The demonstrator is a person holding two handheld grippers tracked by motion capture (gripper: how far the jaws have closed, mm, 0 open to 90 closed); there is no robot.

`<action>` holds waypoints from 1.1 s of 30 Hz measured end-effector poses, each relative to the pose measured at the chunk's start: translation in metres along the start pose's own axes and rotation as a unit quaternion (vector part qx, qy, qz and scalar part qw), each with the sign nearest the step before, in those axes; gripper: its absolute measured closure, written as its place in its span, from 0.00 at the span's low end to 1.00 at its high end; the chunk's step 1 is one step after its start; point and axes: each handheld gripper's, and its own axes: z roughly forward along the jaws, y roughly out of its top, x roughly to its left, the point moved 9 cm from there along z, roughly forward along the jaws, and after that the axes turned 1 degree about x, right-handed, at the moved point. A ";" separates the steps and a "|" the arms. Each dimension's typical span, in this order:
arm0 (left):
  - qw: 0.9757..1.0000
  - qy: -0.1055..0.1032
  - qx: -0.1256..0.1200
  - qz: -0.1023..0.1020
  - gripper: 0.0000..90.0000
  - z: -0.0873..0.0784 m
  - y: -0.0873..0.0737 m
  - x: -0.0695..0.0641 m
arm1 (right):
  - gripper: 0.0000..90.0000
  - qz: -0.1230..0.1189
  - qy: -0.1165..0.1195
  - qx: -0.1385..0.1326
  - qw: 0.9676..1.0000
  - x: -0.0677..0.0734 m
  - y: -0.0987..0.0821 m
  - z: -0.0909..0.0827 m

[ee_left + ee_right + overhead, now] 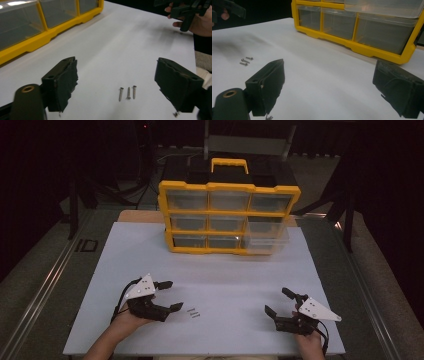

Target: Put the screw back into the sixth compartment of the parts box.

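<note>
Dim room, dark surroundings, soft grainy focus, faint shadows

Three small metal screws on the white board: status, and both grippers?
Left gripper open, right gripper open, both empty. Three small metal screws lie side by side, untouched, nearest the left jaws. Yellow drawer organizer stands beyond, one right drawer pulled out.

A white table stands on grey floor amid dark surroundings.
</note>
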 end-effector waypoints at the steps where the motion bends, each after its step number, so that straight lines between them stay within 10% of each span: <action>1: 1.000 -0.002 0.004 -0.005 0.23 0.002 -0.001 0.000 | 0.12 0.001 0.000 0.000 1.000 0.000 0.000 0.000; 16: 0.997 -0.021 0.074 0.002 0.55 0.033 -0.020 -0.004 | 0.12 -0.001 0.005 0.002 1.000 0.001 -0.001 0.000; 33: 0.987 -0.051 0.149 0.011 0.86 0.058 -0.044 -0.010 | 0.12 0.002 0.009 0.006 1.000 0.000 -0.002 -0.001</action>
